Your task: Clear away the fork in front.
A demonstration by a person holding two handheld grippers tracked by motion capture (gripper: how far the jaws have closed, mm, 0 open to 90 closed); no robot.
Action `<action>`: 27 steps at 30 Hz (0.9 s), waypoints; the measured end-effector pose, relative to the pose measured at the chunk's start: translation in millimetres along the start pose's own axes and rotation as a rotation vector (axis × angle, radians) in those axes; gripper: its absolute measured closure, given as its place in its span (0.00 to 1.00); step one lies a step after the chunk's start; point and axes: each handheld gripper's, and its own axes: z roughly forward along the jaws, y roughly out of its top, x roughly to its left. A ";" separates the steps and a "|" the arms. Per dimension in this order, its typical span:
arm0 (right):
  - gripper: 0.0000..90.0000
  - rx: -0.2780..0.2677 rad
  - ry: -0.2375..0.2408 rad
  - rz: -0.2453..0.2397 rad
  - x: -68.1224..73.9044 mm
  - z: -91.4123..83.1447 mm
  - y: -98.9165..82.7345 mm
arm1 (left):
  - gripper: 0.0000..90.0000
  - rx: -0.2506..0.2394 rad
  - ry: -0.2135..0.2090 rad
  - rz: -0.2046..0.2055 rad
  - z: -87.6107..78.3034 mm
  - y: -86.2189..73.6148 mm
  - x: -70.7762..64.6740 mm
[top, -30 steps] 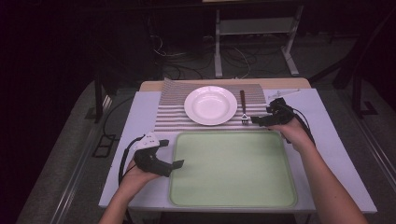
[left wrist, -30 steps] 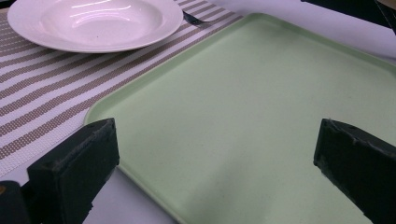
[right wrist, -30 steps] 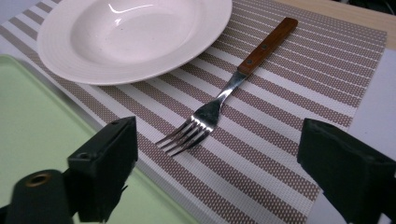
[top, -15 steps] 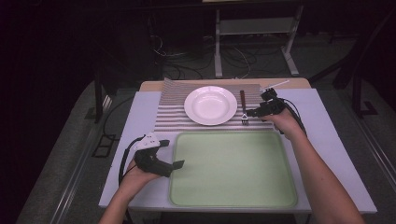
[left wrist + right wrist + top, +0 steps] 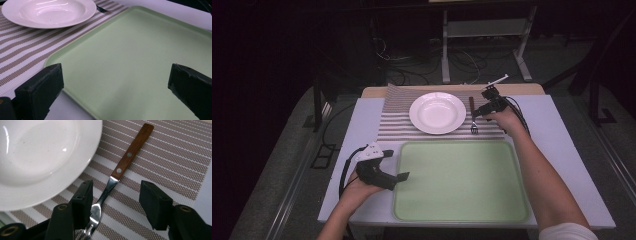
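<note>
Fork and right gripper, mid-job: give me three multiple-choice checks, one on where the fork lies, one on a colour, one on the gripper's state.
1. Where does the fork lie?
A. On the striped placemat, beside the plate
B. On the tray
C. In the plate

2. What colour is the tray?
A. Blue
B. Light green
C. Red

3. How does the right gripper stand to the fork?
A. Shut on the handle, fork lifted
B. Far off over the tray
C. Jaws astride the fork's metal neck, pads not yet pressing it

Answers:
1 A: the right gripper view shows the fork flat on the stripes next to the plate's rim.
2 B: the high view shows a pale green tray near the person.
3 C: the jaws have just been closing, with the neck between them and a gap on each side.
</note>
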 end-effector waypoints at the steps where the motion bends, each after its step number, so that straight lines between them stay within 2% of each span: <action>1: 0.54 0.026 -0.004 0.032 -1.3 3.2 5.8 | 0.00 0.005 0.001 0.003 0.2 -0.1 -0.3; 3: 0.57 0.045 -0.005 0.046 -2.3 6.1 10.7 | 0.00 0.008 0.000 0.004 0.4 -0.2 -0.6; 12: 0.61 0.120 -0.018 0.054 -1.7 17.1 29.0 | 0.00 0.008 -0.008 0.011 1.5 -0.5 -1.3; 15: 0.62 0.167 -0.023 0.062 -1.4 26.8 35.0 | 0.00 0.011 -0.014 0.016 2.1 -0.5 -2.6; 23: 0.66 0.220 -0.038 0.092 -2.8 43.0 35.8 | 0.00 0.005 -0.014 0.012 1.2 -0.8 -1.5; 27: 0.67 0.224 -0.040 0.084 -0.8 45.7 36.0 | 0.00 0.007 -0.015 0.013 1.7 -0.7 -1.5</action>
